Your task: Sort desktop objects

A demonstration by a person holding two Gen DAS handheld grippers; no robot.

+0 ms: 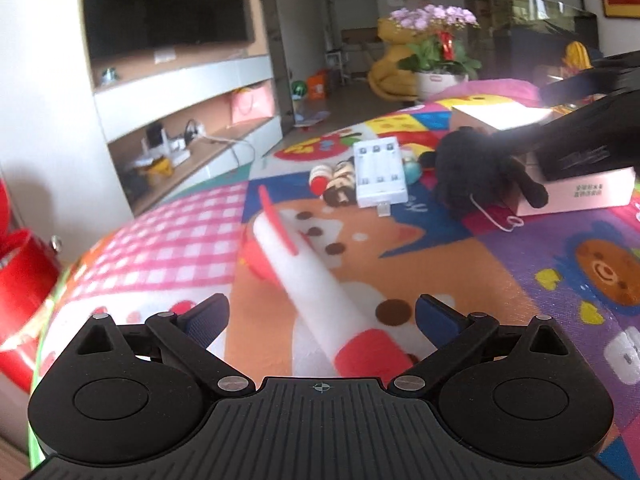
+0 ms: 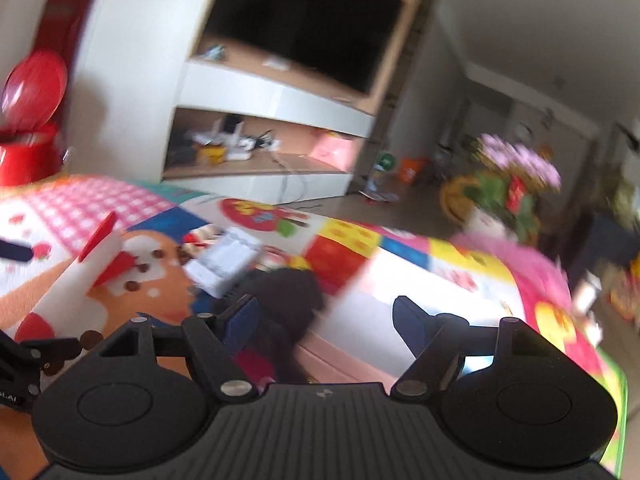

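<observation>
A white foam rocket with red fins and a red tip lies between the jaws of my open left gripper; the jaws stand wide and do not touch it. It also shows in the right wrist view. A white battery charger, small striped toys and a black plush toy lie further back. My right gripper is open and empty, above the black plush and the pink box; that view is blurred.
A pink cardboard box sits at the right on the colourful play mat. The right gripper's body hangs over the box. A red bucket stands past the mat's left edge. A TV cabinet is behind.
</observation>
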